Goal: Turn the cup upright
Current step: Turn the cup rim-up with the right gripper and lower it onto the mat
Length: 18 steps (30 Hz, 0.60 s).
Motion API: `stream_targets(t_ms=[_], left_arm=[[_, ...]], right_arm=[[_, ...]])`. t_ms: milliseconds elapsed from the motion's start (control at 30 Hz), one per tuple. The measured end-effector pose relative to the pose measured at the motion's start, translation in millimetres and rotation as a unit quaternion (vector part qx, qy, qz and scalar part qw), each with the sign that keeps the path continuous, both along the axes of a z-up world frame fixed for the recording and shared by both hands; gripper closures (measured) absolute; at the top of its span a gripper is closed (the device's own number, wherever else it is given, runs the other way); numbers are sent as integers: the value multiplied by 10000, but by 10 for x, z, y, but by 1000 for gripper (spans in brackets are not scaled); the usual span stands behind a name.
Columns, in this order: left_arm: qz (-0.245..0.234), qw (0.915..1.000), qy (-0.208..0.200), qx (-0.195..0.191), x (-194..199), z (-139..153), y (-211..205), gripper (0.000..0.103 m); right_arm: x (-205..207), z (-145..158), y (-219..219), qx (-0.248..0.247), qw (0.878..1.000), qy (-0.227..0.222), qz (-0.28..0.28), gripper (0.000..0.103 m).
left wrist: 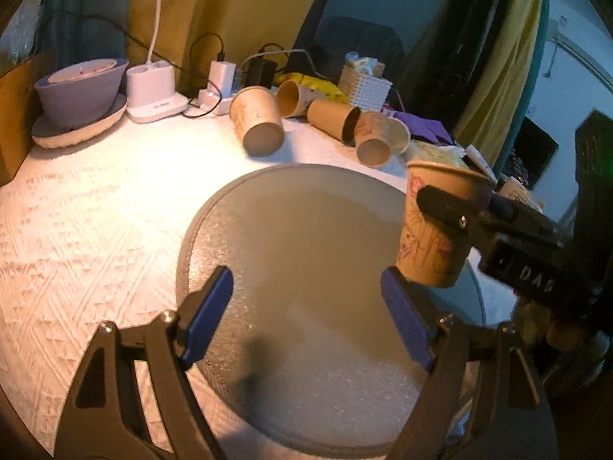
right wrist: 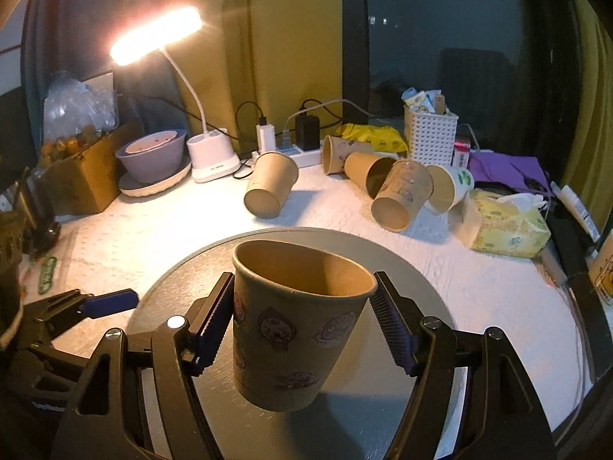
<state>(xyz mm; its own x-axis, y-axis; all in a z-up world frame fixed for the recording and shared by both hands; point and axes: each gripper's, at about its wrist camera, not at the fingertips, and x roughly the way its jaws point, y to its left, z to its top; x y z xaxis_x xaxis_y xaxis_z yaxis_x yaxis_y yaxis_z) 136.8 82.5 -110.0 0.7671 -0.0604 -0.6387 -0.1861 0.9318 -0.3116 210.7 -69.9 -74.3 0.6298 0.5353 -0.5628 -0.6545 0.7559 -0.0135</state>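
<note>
The brown cartoon-printed cup (right wrist: 297, 326), mouth up and empty, sits clamped in the right tool (right wrist: 304, 320); left tool (left wrist: 306, 316) spread apart. Far white basket (right wrist: 430, 136) holds what look like packets.

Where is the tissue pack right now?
In the right wrist view, the tissue pack lies on the table's right side, beside the tipped cups, below the white basket.

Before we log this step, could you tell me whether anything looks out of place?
Several paper cups lie tipped on their sides at the back of the table. The cup in the right tongs is mouth-up but slightly tilted, above the grey mat.
</note>
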Motion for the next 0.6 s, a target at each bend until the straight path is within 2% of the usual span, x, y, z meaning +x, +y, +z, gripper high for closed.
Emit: stream_targets(t_ms=[233,600], left_arm=[[174,9997,131,-84,56,-72,103,22],[115,9997,180,-80,53,-104,90,22]], right_arm=[[-7,-153,76,-171,9995,-262,-3,29],[-167,-230,85,-237,9981,-562,-7,29]])
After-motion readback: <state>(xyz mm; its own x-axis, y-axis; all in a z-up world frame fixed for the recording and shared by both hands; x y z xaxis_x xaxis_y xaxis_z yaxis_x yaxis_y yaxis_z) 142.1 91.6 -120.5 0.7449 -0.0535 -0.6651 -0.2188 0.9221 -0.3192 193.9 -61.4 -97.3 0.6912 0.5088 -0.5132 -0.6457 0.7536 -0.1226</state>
